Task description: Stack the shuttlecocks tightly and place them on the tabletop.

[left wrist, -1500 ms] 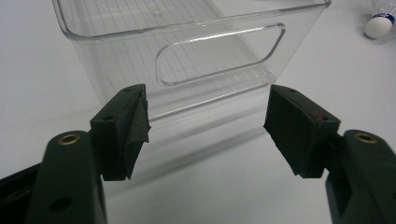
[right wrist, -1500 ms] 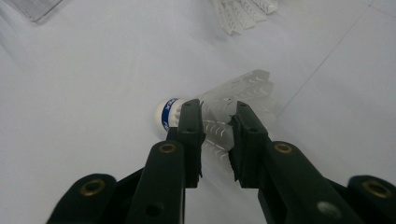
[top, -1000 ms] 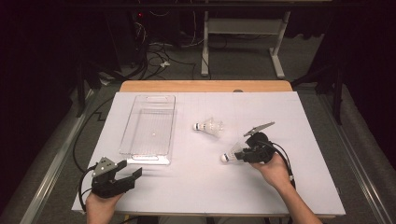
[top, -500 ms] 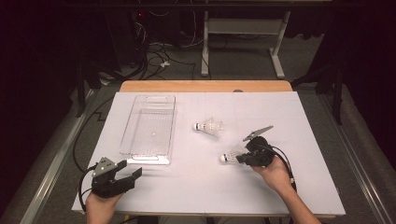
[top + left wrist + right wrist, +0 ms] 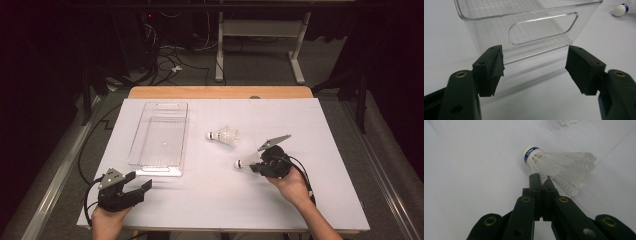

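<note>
A white shuttlecock [image 5: 245, 162] with a blue band on its cork [image 5: 559, 165] lies on the white table sheet, cork pointing left. My right gripper [image 5: 257, 165] is shut on its feather skirt, the jaw tips [image 5: 541, 178] pinching the feathers near the cork. A second shuttlecock [image 5: 224, 135] lies free a little farther back, and its cork [image 5: 621, 9] is seen in the left gripper view. My left gripper [image 5: 137, 187] rests near the front left, open [image 5: 535, 67] with nothing between its pads, facing the near end of a clear plastic tray [image 5: 486, 32].
The clear tray [image 5: 157, 170] stands empty on the left half of the sheet, long side running away from me. The table's wooden far edge [image 5: 220, 92] borders the sheet. Cables trail from both grippers.
The right gripper's jaws have closed onto the near shuttlecock's feathers. Both hands have stayed where they were.
</note>
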{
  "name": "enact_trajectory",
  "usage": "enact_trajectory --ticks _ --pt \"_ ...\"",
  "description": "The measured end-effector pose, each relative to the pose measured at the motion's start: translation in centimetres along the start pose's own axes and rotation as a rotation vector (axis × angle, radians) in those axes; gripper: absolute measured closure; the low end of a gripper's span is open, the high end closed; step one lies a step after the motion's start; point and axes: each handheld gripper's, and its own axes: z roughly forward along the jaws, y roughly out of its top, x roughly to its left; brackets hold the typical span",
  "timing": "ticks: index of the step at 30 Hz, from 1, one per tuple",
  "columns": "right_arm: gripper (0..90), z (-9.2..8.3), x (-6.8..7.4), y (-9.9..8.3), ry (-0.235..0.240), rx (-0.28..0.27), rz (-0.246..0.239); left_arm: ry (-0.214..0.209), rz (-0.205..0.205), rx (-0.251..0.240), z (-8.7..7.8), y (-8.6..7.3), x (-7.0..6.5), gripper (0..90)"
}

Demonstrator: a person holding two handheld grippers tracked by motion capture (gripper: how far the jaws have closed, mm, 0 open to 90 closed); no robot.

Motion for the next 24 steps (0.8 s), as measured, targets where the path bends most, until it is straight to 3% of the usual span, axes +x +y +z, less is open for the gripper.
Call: enact_trajectory --ticks 7,24 --pt "90.0 -0.2 -0.2 0.3 -0.008 -0.017 0.0 0.002 -0.001 -0.002 0.0 0.0 0.0 31.6" --pt "90.0 -0.5 -1.2 0.8 -0.015 -0.049 0.059 0.002 -0.002 -0.001 0.0 0.0 0.0 31.6"
